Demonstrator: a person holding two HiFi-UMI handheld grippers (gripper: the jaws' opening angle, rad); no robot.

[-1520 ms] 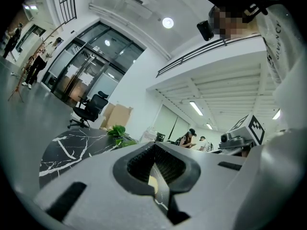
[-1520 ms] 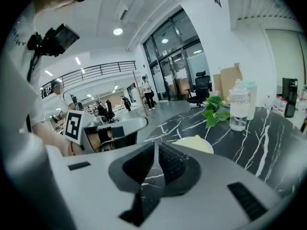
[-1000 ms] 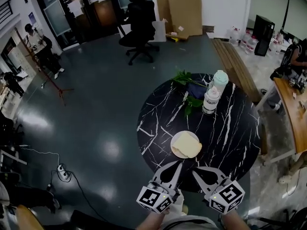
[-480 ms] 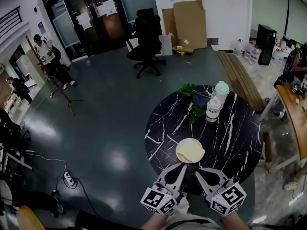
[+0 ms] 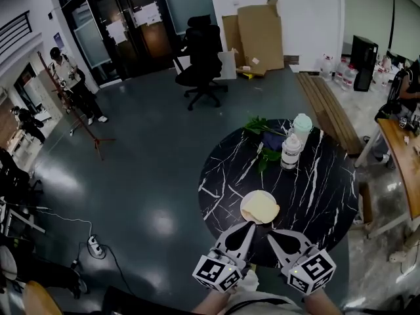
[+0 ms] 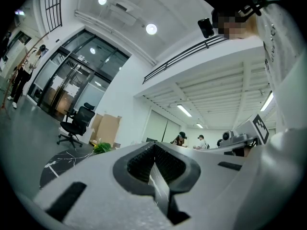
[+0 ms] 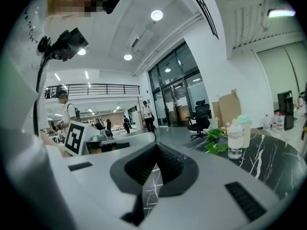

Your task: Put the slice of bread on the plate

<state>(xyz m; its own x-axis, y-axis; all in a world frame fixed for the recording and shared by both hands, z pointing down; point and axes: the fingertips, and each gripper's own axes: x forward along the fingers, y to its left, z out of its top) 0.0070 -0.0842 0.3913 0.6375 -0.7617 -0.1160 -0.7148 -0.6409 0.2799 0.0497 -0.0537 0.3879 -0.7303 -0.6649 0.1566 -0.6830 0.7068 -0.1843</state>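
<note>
Bread slice (image 5: 263,207) lies on the white plate (image 5: 244,211), covering its right part, at centre frame on the black marble surface (image 5: 315,189). Placement appears complete. Left tool (image 5: 249,227) and right tool (image 5: 270,235), at lower centre, each have jaws fully together with nothing between them. Recommended: hold both tools clear of the plate rim, and avoid nudging the slice.
</note>
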